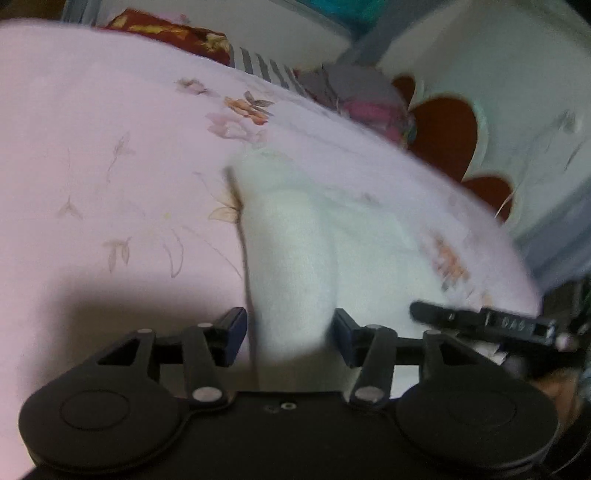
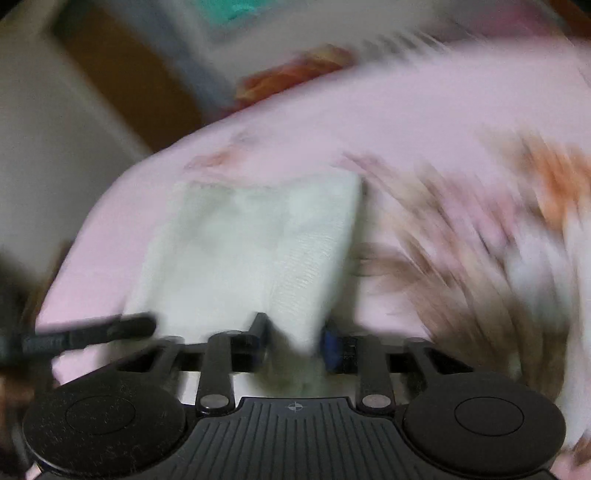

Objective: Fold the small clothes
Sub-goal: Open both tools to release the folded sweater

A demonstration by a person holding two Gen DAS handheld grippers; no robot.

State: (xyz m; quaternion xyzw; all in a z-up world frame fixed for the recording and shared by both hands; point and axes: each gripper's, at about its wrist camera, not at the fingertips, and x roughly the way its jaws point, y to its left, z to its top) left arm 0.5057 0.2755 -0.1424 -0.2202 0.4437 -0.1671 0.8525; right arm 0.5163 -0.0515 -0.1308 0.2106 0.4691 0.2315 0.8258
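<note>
looking down both wrist cams, the white knit garment point(image 1: 291, 254) lies on the pink floral bedsheet point(image 1: 110, 129) and runs straight away from both tools, long axis pointing toward the far edge of the bed. the left gripper point(image 1: 290, 334) has its near left corner sitting in the gap between the jaws, and the jaws look apart with space on either side of the cloth, so not pinching as far as i can tell. the right gripper point(image 2: 295, 341) has the near right corner between its jaws too; the gap is narrower, but it's blurry and i don't see the pads pressing. both hands look about equally close, one per corner. my guess is the next move depends on the fold going lengthwise, away from the hands.

surface is soft bedding. the far side has a striped cloth point(image 1: 266, 68), a red patterned fabric point(image 1: 173, 35) and a pale wall with red shapes point(image 1: 443, 129).
</note>
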